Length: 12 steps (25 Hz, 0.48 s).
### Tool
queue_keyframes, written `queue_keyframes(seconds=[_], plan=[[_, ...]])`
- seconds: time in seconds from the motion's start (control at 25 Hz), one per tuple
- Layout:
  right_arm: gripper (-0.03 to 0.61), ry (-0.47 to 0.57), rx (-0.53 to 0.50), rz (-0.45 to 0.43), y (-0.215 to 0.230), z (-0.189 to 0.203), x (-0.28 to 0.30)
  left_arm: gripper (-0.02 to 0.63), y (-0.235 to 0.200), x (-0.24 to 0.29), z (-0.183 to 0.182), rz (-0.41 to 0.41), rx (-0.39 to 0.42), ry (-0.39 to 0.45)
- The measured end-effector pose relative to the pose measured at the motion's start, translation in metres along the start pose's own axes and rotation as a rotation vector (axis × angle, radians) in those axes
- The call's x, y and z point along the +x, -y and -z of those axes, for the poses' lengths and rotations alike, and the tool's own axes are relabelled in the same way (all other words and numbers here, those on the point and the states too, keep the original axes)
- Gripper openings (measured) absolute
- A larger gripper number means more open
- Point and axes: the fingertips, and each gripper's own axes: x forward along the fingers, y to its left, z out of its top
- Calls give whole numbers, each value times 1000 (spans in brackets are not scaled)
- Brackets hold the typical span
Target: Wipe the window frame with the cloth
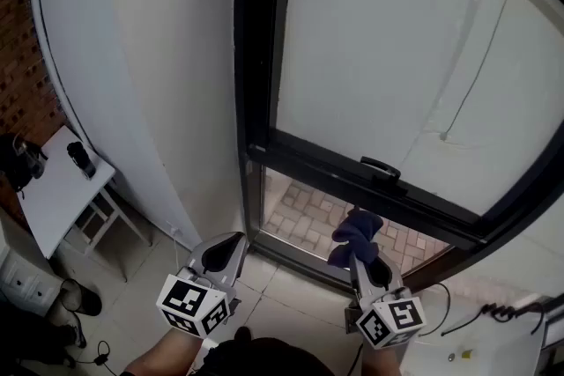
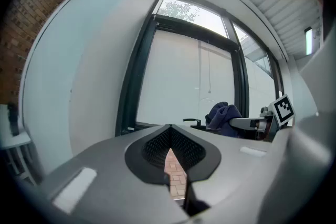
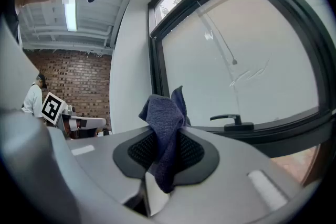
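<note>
The dark blue cloth (image 1: 355, 235) is bunched and pinched between the jaws of the right gripper (image 1: 359, 256), its loose end standing up past the tips; in the right gripper view its tail hangs down between the pads. It sits just under the black horizontal rail (image 1: 326, 176) of the window frame (image 1: 256, 57), a little left of the handle (image 1: 381, 167); I cannot tell whether it touches. The rail runs from the frame's left upright down and rightward, across the gripper's line, so the wipe probably travels sideways along it. The left gripper (image 1: 231, 244) hangs near the frame's lower left corner, jaws closed on nothing; the right is clearly nearer the rail.
</note>
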Motion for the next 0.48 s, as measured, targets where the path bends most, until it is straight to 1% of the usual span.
queue_keyframes(seconds=[0.48], plan=[[77,-38,-5,-77,-54,13,52,-6,-57,-26,1,-70,-18,8]])
